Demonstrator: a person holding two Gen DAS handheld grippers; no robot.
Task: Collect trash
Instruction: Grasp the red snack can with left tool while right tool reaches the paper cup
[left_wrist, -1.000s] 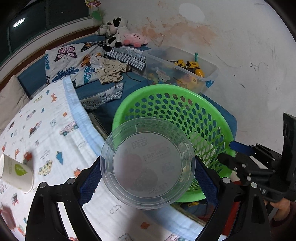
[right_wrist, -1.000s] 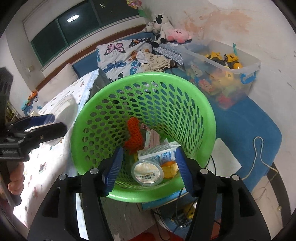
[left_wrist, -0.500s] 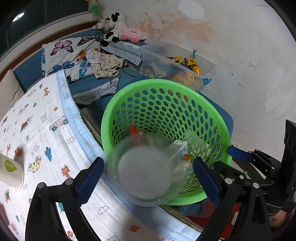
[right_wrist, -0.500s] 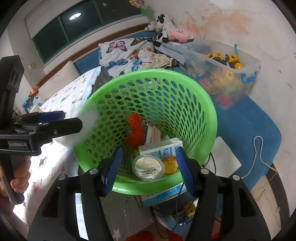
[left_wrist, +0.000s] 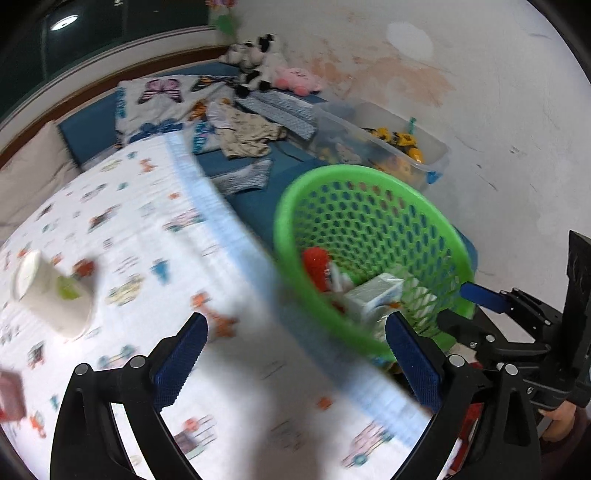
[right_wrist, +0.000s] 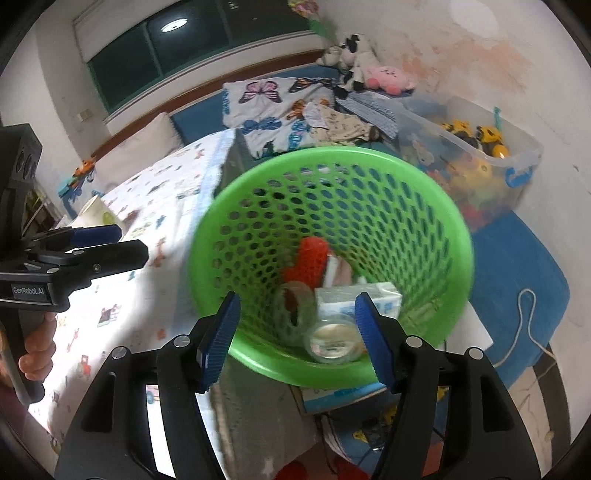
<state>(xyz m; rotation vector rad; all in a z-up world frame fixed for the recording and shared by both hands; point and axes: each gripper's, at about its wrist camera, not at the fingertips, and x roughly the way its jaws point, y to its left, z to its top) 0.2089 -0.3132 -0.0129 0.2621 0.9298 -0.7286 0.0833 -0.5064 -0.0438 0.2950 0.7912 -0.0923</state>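
The green perforated basket (right_wrist: 369, 192) holds trash: an orange net piece (right_wrist: 308, 262), a white carton (right_wrist: 354, 299), a round lidded tub (right_wrist: 334, 341) and a clear plastic bowl (right_wrist: 291, 314) lying tilted inside. The basket also shows in the left wrist view (left_wrist: 369, 206). My left gripper (left_wrist: 295, 354) is open and empty over the printed blanket (left_wrist: 140, 236), left of the basket. My right gripper (right_wrist: 297, 334) is shut on the basket's near rim. A white paper cup (left_wrist: 51, 295) lies on the blanket.
A clear bin of toys (right_wrist: 472, 155) stands behind the basket by the wall. Clothes and a butterfly pillow (left_wrist: 162, 99) lie at the back with plush toys (left_wrist: 266, 62). A small pink box (left_wrist: 11, 398) sits at the blanket's left edge.
My left gripper opened and let the clear bowl fall into the basket, then swung left over the blanket. The right gripper kept its hold on the rim.
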